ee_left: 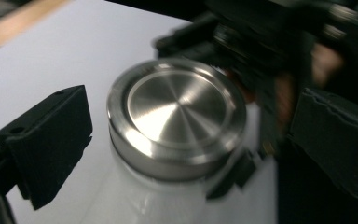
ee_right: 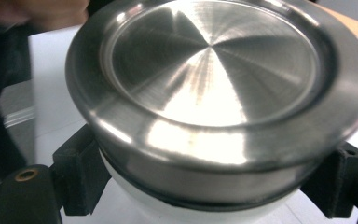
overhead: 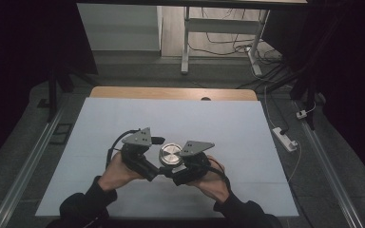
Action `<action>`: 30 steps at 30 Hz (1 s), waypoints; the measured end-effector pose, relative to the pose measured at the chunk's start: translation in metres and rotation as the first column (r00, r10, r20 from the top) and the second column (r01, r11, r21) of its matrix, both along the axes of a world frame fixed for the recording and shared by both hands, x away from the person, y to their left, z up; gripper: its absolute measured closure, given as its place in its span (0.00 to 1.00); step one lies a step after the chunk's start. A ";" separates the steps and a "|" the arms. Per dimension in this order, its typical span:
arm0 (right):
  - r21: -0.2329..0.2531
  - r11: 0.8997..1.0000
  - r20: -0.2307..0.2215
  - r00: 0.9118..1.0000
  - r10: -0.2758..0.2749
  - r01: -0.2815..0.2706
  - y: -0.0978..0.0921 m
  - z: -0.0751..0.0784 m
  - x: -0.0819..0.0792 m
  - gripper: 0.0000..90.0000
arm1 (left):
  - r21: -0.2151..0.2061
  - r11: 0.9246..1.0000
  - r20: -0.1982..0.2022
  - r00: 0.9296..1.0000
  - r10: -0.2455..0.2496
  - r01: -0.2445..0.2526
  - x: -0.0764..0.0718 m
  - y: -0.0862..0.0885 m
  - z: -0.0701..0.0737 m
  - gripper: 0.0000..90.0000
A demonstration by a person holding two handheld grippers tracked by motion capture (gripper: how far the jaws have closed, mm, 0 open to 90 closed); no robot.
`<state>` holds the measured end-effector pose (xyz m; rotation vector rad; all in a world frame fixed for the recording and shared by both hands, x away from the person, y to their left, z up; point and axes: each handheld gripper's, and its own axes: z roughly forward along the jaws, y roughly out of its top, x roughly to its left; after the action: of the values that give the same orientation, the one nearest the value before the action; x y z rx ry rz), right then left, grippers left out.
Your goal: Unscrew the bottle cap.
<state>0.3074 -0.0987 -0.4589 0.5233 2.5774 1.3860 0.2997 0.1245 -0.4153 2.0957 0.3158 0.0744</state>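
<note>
The right gripper clamps the white bottle below its steel lid, and the left gripper, jaws spread clear around that lid, could slip on it.

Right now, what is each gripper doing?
Left gripper: open, jaws either side of the lid.
Right gripper: shut on bottle, under the lid.

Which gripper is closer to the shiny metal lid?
Right. The right gripper has its jaws against the white bottle just under the metal lid. The left gripper has its jaws spread wide on either side of the lid, not touching.
</note>
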 end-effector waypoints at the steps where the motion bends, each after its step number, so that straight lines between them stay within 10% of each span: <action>1: 0.003 1.000 -0.007 1.000 0.023 -0.023 0.001 0.000 0.000 0.17 | 0.030 0.999 0.020 0.999 -0.032 0.031 -0.001 0.002 -0.001 0.03; 6: -0.014 0.986 -0.012 0.986 0.168 -0.168 0.007 0.000 -0.008 0.17 | 0.118 0.982 0.061 0.986 -0.153 0.145 -0.005 0.001 -0.005 0.08; 12: -0.040 0.964 0.011 0.964 0.264 -0.264 0.014 0.001 -0.018 0.17 | 0.087 0.975 0.072 0.975 -0.211 0.204 -0.008 0.002 -0.007 0.21; 20: -0.017 0.990 -0.001 0.991 0.137 -0.137 0.008 0.003 -0.011 0.17 | 0.034 0.999 0.066 0.998 0.020 -0.022 -0.008 -0.010 -0.007 0.22; 25: -0.012 1.000 -0.002 1.000 0.011 -0.011 0.004 0.000 -0.003 0.17 | -0.025 0.980 0.036 0.979 0.199 -0.198 -0.009 -0.021 -0.010 0.22; 30: -0.008 1.000 0.002 1.000 -0.027 0.027 0.003 0.000 -0.002 0.17 | -0.060 0.973 0.016 0.974 0.224 -0.223 -0.010 -0.018 -0.005 0.22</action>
<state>0.3052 -0.0953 -0.4593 0.5529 2.5643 1.3665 0.2897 0.1064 -0.4206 1.9938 0.5335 0.2205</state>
